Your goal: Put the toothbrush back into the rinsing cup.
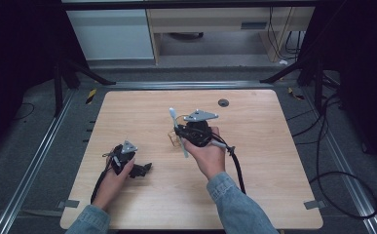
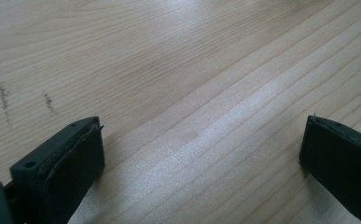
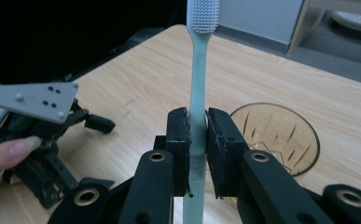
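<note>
A: What can't you make out here?

B: In the high view, the clear glass is faint against the wood; the right gripper and the person's hand cover most of it. In the right gripper view the glass sits just behind the jaws, and its near side is hidden by them.

A: And the toothbrush?

B: One toothbrush, pale green with a white bristle head. Its lower handle is cut off at the bottom of the right gripper view. From above, the toothbrush runs tilted, head toward the table's far edge, near the middle of the table.

A: How is it held?

B: The right gripper has its two jaws clamped on the handle, one pad on each side.

A: The other gripper?

B: The left gripper rests low on the table toward the near left corner. In its own view its jaws stand wide apart over bare wood, with nothing between them. The left gripper is also partly visible from the right gripper's camera, its lower parts dark and hard to read.

A: Counts?

B: Two grippers, one toothbrush, one glass, one small dark round spot near the far edge.
</note>
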A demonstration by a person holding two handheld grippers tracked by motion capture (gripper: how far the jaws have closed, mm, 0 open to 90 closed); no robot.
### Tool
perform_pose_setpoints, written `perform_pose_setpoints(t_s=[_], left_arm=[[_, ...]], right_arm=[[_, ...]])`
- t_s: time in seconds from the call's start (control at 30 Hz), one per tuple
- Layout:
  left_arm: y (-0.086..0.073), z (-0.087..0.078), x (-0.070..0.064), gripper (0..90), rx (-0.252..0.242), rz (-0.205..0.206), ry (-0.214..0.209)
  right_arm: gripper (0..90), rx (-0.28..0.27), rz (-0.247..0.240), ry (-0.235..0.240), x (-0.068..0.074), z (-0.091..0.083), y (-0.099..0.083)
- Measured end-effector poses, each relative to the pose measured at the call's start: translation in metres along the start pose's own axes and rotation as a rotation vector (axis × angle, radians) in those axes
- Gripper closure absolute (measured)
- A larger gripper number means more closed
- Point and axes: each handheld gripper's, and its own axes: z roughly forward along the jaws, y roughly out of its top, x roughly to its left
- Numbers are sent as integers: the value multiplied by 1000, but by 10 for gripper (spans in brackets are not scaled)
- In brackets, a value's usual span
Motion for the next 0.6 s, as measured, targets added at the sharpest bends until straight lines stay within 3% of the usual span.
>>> perform_pose_setpoints(t_s=[0.27,0.47,0.6], left_arm=[[0,0,0,0,0,0,0],[0,0,0,0,0,0,0],[0,0,0,0,-1,2,0]], right_arm=[[794,-75,6,-15,9,8,0],[794,-159,-13,-57,18,15,0],[794,-186,-15,-69,20,17,0]])
